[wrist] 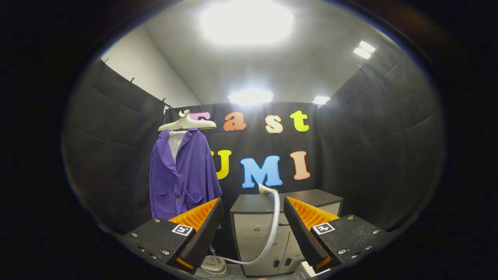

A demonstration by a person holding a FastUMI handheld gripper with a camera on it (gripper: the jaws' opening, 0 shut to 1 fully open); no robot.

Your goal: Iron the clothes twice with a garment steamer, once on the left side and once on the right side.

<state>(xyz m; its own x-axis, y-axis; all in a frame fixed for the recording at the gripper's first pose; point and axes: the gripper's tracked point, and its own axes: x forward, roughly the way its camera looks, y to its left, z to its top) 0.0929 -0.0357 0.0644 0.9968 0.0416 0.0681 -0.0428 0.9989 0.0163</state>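
Observation:
A purple jacket (183, 175) hangs on a cream hanger (186, 123) against the booth's back wall, beyond my left finger. The garment steamer's pale head (267, 189) rests on top of a low cabinet (307, 197), straight ahead between my fingers and beyond them. Its whitish hose (274, 221) curves down to the steamer base (214, 265) on the floor, partly hidden behind my left finger. My gripper (253, 212) is open, its fingers wide apart with nothing between them, well short of the steamer and the jacket.
The cabinet has a dark top and light drawer fronts (253, 225). Black cloth walls close the booth on the left, the back and the right. A small white object (307, 270) sits on the floor below my right finger.

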